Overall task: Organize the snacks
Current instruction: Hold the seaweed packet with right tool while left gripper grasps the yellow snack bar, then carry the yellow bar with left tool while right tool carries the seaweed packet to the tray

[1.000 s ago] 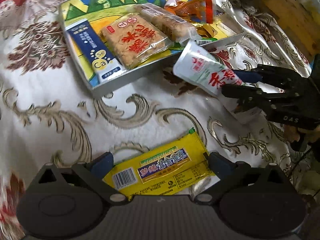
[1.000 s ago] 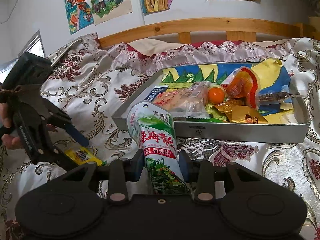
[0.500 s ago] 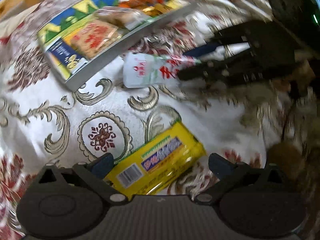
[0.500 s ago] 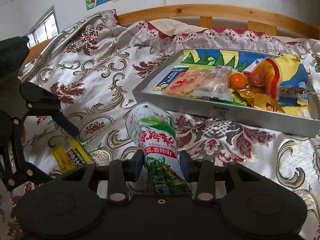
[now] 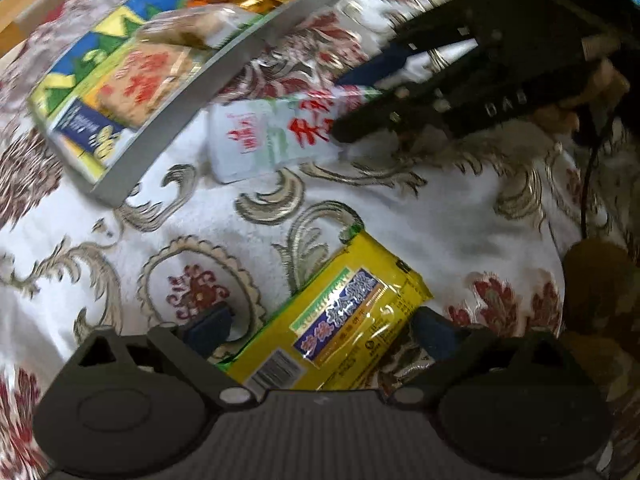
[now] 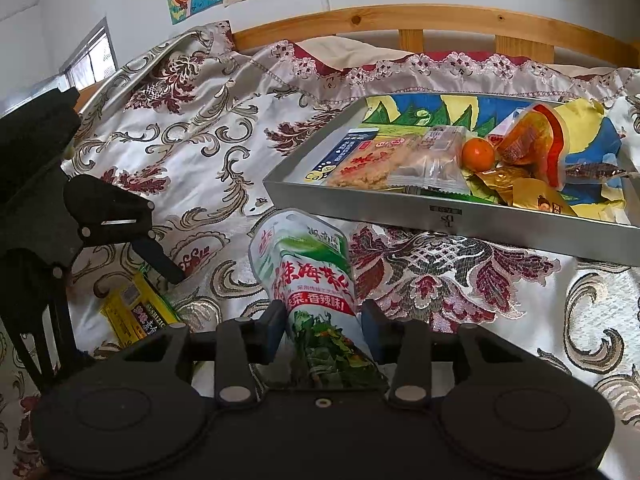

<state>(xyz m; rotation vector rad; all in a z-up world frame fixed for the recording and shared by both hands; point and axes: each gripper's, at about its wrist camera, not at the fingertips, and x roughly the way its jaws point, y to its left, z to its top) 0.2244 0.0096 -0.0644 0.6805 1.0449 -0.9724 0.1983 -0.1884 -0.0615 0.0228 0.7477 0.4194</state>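
While left gripper (image 5: 320, 326) spreads wide around yellow packet (image 5: 334, 322), right gripper (image 6: 322, 326) pinches green pouch (image 6: 306, 268).

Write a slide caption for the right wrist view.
Right gripper shut on a seaweed snack pouch before the metal tray.

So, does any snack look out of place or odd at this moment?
Two snacks are outside the metal tray. The yellow packet lies askew on the bedspread between the open fingers of the left claw. The green-and-white pouch is pinched in the right claw, just short of the tray. Nothing looks spilled or torn.
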